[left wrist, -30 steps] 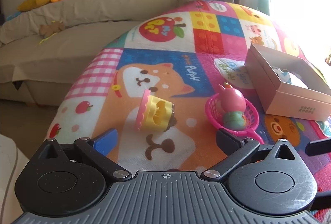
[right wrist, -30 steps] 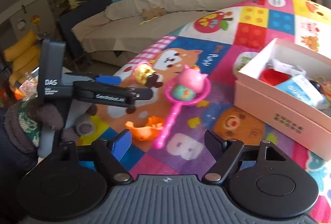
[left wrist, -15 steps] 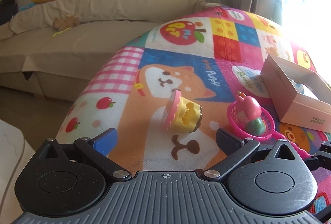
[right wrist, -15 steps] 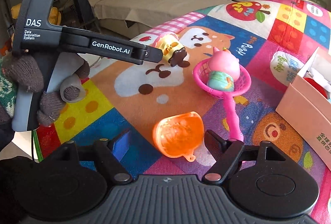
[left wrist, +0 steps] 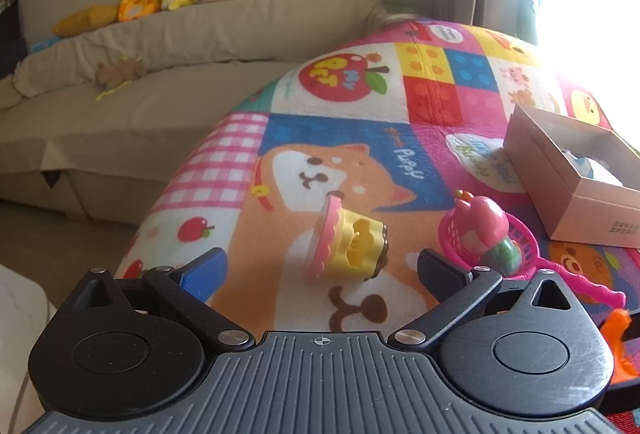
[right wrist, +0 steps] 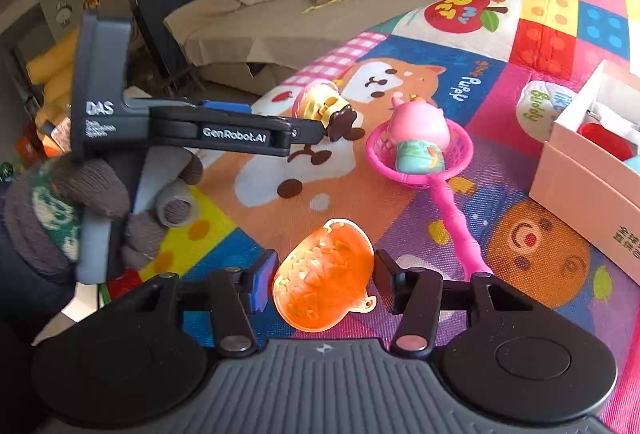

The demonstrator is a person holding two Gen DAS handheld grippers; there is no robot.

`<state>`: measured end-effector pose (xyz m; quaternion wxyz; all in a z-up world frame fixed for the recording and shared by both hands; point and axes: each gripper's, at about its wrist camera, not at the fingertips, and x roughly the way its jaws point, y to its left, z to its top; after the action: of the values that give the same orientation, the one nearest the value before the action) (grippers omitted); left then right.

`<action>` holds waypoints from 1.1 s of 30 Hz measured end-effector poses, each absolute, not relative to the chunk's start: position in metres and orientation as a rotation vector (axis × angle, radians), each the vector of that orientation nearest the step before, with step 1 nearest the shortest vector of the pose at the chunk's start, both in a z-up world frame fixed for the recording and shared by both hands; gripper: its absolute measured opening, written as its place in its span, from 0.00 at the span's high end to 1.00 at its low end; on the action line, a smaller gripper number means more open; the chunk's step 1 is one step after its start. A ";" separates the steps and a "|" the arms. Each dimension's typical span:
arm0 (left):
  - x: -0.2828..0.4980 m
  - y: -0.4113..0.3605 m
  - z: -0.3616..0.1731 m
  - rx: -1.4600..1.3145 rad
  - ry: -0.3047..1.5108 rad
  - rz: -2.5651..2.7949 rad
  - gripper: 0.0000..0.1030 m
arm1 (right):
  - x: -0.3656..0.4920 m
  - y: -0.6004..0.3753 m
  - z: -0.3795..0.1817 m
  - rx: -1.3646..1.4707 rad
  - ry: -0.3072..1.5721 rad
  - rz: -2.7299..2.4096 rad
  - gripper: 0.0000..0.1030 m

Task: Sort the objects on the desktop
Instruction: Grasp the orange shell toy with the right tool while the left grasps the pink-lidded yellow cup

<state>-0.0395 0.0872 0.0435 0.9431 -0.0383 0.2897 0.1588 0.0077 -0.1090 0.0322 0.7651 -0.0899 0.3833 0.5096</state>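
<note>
Lining up two grabs at once, by the look of it. The right gripper [right wrist: 324, 274] had its jaws spread on either side of the orange shell toy [right wrist: 325, 276], not squeezing it yet. The left gripper [left wrist: 322, 268] was spread wide too, with the yellow-and-pink cake toy [left wrist: 347, 248] lying on its side just ahead, about 12 o'clock. I'd guess the next move was closing on each toy and carrying it to the pink box [right wrist: 592, 189] over at 3 o'clock. The pink net [right wrist: 420, 157] with the pig figure [right wrist: 420, 131] in it sat at 1 o'clock from the shell. Readable stuff: "DAS" and "GenRobot.AI" on the left tool, "Puppy" on the play mat [right wrist: 460, 218]; the box print was too small.
</note>
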 end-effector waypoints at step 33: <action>-0.019 0.048 0.035 0.035 0.580 -0.025 0.00 | 0.051 -0.255 0.002 0.012 0.724 0.420 0.10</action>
<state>-0.0194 0.0477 0.0345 0.9580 0.0173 0.2859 -0.0122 0.0509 -0.2549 0.0019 0.9137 0.0059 0.3516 0.2037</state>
